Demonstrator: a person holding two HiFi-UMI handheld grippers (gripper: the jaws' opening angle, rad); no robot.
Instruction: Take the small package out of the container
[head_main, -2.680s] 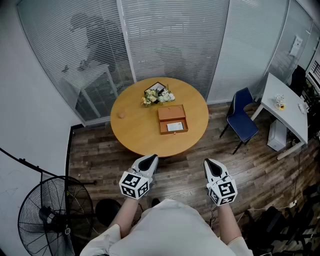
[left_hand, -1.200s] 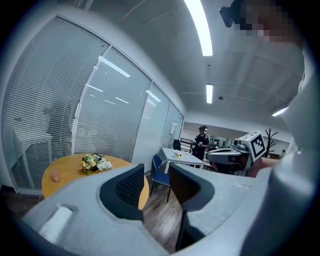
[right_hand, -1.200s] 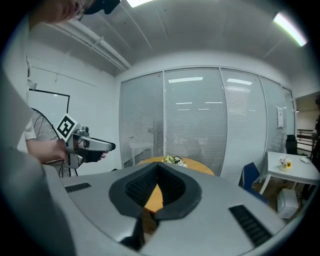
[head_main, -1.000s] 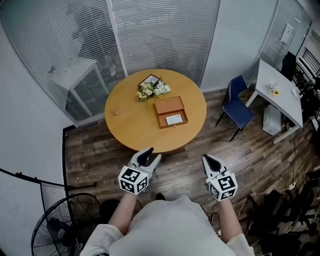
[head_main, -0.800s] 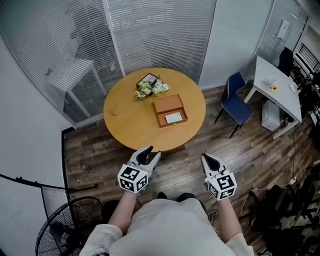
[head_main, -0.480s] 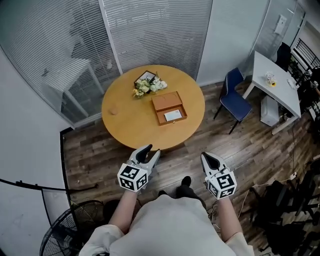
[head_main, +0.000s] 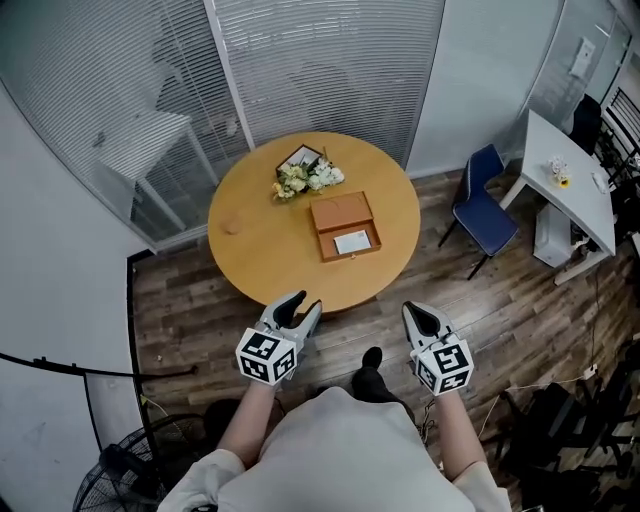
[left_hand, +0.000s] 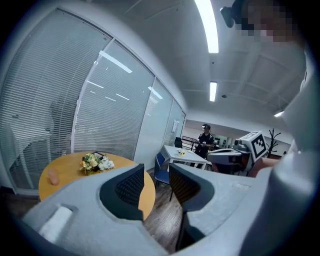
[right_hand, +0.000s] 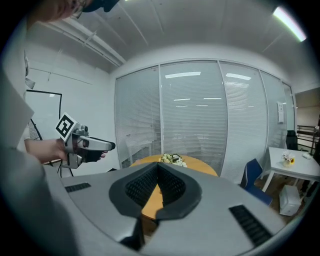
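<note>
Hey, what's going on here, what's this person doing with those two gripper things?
A person stands short of a round wooden table with a gripper in each hand. The left gripper has its fingers apart, the right gripper has them together; both are empty. On the table, the small white package lies untouched in an open wooden box, flowers beside it.

White shirt (head_main: 340, 455); grey left gripper (head_main: 302, 302), right gripper (head_main: 415, 311), checkered cubes (head_main: 266, 357).
</note>
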